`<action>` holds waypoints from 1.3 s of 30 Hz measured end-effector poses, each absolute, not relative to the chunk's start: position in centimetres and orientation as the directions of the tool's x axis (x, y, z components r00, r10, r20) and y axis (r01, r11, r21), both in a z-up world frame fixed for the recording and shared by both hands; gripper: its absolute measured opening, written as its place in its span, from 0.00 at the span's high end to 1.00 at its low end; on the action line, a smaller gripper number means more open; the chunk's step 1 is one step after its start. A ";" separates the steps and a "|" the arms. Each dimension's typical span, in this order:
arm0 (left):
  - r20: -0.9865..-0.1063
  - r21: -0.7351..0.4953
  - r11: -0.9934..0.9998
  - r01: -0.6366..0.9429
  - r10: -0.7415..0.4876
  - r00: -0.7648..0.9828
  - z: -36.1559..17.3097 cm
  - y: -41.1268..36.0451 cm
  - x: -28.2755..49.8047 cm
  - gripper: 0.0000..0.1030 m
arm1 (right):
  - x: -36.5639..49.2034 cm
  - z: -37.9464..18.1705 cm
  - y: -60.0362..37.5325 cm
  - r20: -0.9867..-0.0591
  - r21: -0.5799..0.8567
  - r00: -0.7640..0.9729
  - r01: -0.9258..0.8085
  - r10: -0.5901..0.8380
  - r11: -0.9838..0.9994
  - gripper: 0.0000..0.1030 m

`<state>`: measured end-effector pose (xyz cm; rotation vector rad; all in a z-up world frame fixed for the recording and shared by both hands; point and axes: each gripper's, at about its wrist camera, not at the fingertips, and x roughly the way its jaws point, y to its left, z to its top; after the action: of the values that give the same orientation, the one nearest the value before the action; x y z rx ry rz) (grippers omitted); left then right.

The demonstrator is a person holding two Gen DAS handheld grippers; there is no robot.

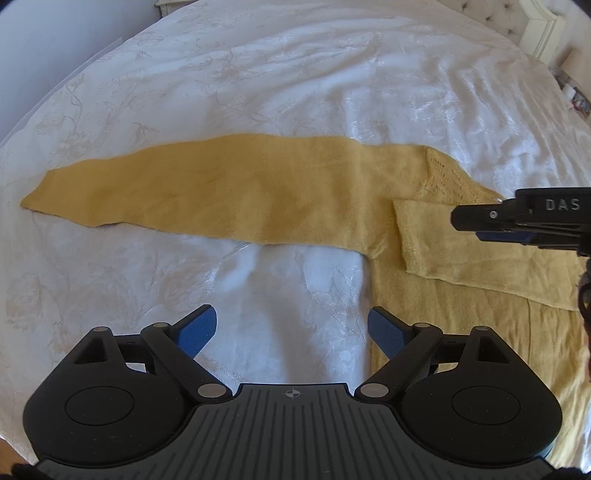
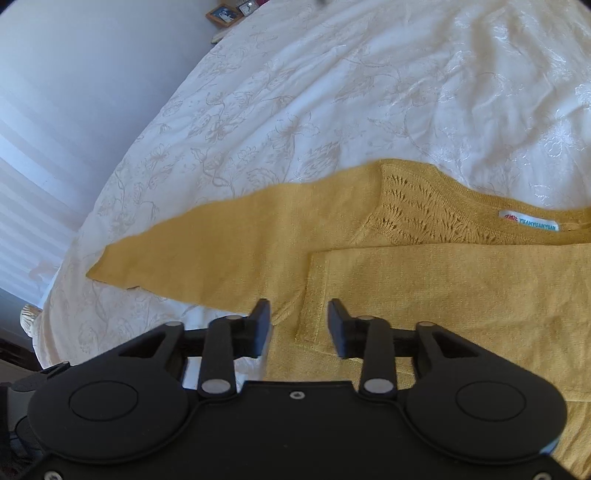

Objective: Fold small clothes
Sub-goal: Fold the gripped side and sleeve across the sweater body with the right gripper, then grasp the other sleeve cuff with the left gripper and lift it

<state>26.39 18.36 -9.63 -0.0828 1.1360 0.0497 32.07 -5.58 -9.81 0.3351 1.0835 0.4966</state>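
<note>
**Operator:** Left wrist view first. My left gripper (image 1: 291, 332) hangs above the white bedspread (image 1: 258, 74) with its jaws wide apart and nothing between the blue pads (image 1: 197, 330). The right pad sits just over the near edge of the yellow knit sweater (image 1: 461, 306).

**Partner:** Where is the sweater lying?

**Operator:** Flat on the bedspread, its body at the right of the frame. One long sleeve (image 1: 207, 192) stretches out straight to the left, the cuff well apart from the body. The other sleeve (image 1: 443, 251) is folded across the chest, cuff end pointing left.

**Partner:** And your other gripper?

**Operator:** My right gripper (image 1: 480, 221) comes in from the right edge, over that folded sleeve. From this side I cannot tell how its jaws stand.

**Partner:** Right wrist view, then.

**Operator:** There the right gripper (image 2: 299, 325) shows its jaws apart, holding nothing. The cuff of the folded sleeve (image 2: 424, 295) lies below the gap between the fingers (image 2: 260, 325); I cannot tell whether they touch the cloth. The outstretched sleeve (image 2: 221, 243) runs left toward the bed's edge. An openwork lace shoulder panel (image 2: 417, 214) and a white neck label (image 2: 528, 222) show at the collar. A framed picture (image 2: 223, 14) stands far off at the top.
</note>
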 end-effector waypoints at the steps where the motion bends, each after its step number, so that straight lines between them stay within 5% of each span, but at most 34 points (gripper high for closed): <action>1: -0.906 -0.052 0.994 -0.096 -0.006 0.424 -9.9 18.9 26.7 0.13 | 31.9 -9.6 -5.8 -0.746 0.500 0.388 -0.210 0.541 0.840 0.38; 9: -0.860 -0.218 0.952 -0.214 -0.084 0.503 -11.1 26.5 29.8 0.13 | 30.0 -8.7 -9.6 -0.800 0.417 0.429 -0.105 0.420 0.903 0.38; 20: -0.847 -0.185 0.830 -0.526 0.137 0.514 -11.5 40.1 32.4 0.13 | 30.0 -7.2 -9.0 -0.796 0.434 0.425 -0.098 0.432 0.896 0.33; 35: -0.874 -0.169 0.850 -0.499 0.104 0.474 -15.4 46.2 35.6 0.13 | 31.8 -6.6 -4.1 -0.794 0.423 0.372 -0.229 0.480 0.877 0.33; 36: -0.868 -0.164 0.858 -0.486 0.108 0.484 -15.2 46.0 35.5 0.26 | 31.6 -6.6 -4.1 -0.796 0.423 0.370 -0.228 0.479 0.877 0.33; 37: -0.863 -0.142 0.867 -0.477 0.128 0.489 -15.1 45.8 35.5 0.60 | 31.4 -6.7 -4.2 -0.798 0.423 0.368 -0.225 0.478 0.878 0.33; 39: -0.864 -0.151 0.864 -0.479 0.120 0.489 -14.8 45.7 35.3 0.90 | 31.1 -6.9 -4.5 -0.800 0.425 0.364 -0.215 0.476 0.879 0.33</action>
<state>35.34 45.72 -14.79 -0.4014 0.9998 0.3761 31.05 -4.49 -6.86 0.2667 1.1144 0.4513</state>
